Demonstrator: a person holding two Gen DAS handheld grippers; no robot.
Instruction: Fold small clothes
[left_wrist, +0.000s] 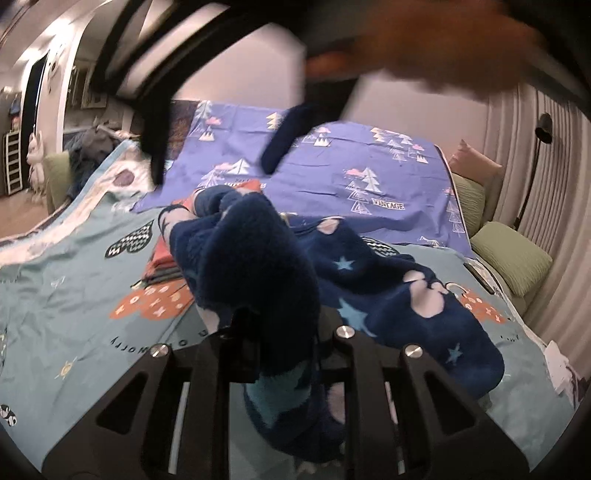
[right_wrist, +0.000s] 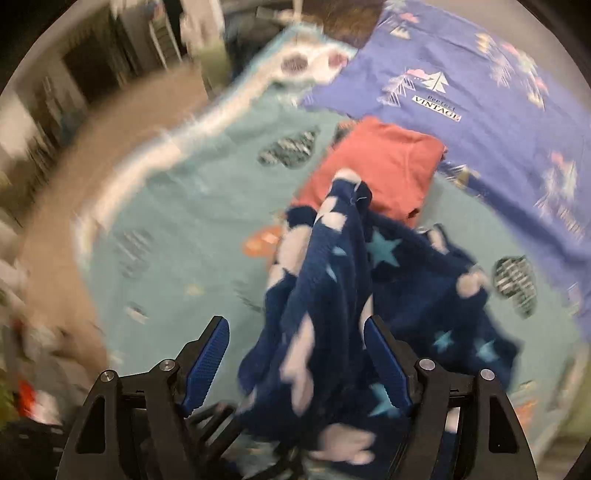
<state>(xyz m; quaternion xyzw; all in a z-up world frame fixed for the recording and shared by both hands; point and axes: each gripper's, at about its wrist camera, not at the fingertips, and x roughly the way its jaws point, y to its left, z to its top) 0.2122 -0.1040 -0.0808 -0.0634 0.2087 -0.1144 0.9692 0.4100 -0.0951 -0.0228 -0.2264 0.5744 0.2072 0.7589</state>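
**A:** Where is the fleece garment (left_wrist: 388, 280) right now?

**B:** It is dark blue with pale stars and pink patches. It lies crumpled on the teal sheet (right_wrist: 192, 221), just beside the folded red garment (right_wrist: 384, 166). One end overlaps the near edge of the red garment. The rest spreads away from it, toward the cameras.

**A:** And the left tongs (left_wrist: 273, 325)?

**B:** A thick wad of the fleece is bunched up in front of them and hides their tips. The two black fingers stand close together with the cloth rising from between them. So they look clamped on the fleece, though the fabric covers the actual contact. That gathered end stands higher than the red garment, which shows behind it and to its left in the left wrist view.

**A:** What about the right tongs (right_wrist: 293, 321)?

**B:** They stand wide apart. Their ribbed blue pads (right_wrist: 205, 365) face each other across a broad gap. The fleece shows in that gap, but the pads do not squeeze it, and the left pad has only teal sheet behind it. They point steeply down, nearer the camera than the red garment.

**A:** Does the other camera show them too?

**B:** Yes, blurred. They cross the top of the left wrist view above the red garment, with a hand (left_wrist: 443, 44) gripping them.

**A:** Anything else around?

**B:** A purple sheet (right_wrist: 498, 110) printed with trees lies beyond the red garment, touching its far edge.
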